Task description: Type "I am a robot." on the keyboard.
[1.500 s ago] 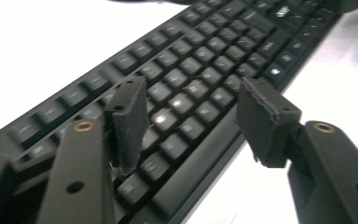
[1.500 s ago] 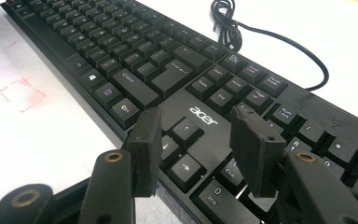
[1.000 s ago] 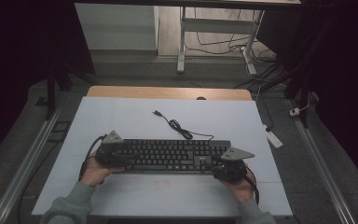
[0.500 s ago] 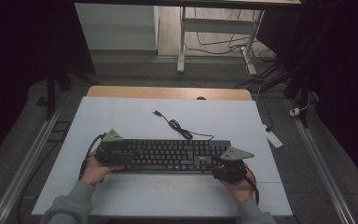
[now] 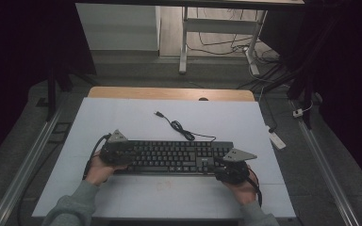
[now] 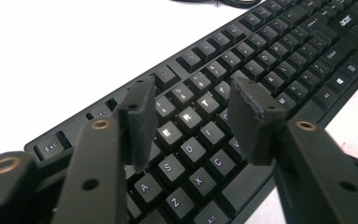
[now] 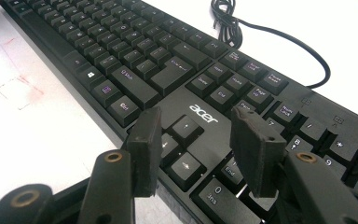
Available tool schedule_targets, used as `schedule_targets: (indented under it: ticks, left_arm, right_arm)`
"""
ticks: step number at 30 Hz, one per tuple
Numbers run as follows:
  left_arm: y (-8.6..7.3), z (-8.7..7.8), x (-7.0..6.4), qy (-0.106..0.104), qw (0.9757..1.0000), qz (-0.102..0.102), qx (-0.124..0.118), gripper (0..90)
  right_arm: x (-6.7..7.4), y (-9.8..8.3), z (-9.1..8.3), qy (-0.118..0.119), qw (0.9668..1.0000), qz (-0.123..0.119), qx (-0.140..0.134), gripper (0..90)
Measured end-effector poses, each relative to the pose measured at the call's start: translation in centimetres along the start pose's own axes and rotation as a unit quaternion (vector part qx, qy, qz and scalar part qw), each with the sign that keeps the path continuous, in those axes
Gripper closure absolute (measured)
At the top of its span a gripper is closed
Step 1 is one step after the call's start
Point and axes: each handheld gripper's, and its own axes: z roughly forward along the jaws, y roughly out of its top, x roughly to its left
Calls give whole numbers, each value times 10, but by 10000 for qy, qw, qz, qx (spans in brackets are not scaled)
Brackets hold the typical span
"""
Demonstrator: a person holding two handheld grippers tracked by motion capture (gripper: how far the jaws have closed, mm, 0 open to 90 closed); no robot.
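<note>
— Where's the keyboard (image 5: 169, 157)?
— Lying crosswise on the table (image 5: 136, 122), one end under each gripper. My left gripper (image 6: 191, 116) has just been closing, gripping nothing, above the letter keys; my right gripper (image 7: 196, 140) hovers unclenched over the arrow keys.
— The cord (image 5: 179, 127)?
— Trails off the far edge.

Table: a white-topped table (image 5: 122, 117), with a bare wooden strip (image 5: 169, 93) along its far edge.
Keyboard: a black Acer keyboard (image 5: 174, 157) lies flat across the near half, long side running left to right.
Cable: the keyboard's black cable (image 5: 181, 129) snakes away over the white top, bunched midway, plug end (image 5: 158, 113) lying loose near the middle.
Marks: faint reddish smudges (image 7: 21, 91) on the white surface just beside the keyboard's near edge.
</note>
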Motion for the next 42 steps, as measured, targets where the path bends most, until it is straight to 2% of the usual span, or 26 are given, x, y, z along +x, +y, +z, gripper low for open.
schedule_targets:
  ticks: [8, 13, 17, 28, 42]
  left_arm:
    - [0, 9, 1, 108, 9998, 83, 108, 698]
    - [1, 17, 1, 72, 9996, 170, 207, 816]
    - [1, 23, 1, 47, 9993, 199, 307, 877]
    - [1, 33, -1, 28, 9986, 279, 448, 890]
    - [0, 37, -1, 32, 9985, 274, 471, 890]
  right_arm:
    - [0, 0, 0, 0, 10000, -7, 21, 537]
    - [0, 0, 0, -2, 10000, -8, 26, 537]
    - [0, 0, 1, -5, 10000, -7, 31, 537]
    - [0, 0, 1, -9, 10000, -7, 35, 537]
    - [0, -1, 1, -31, 10000, -21, 61, 537]
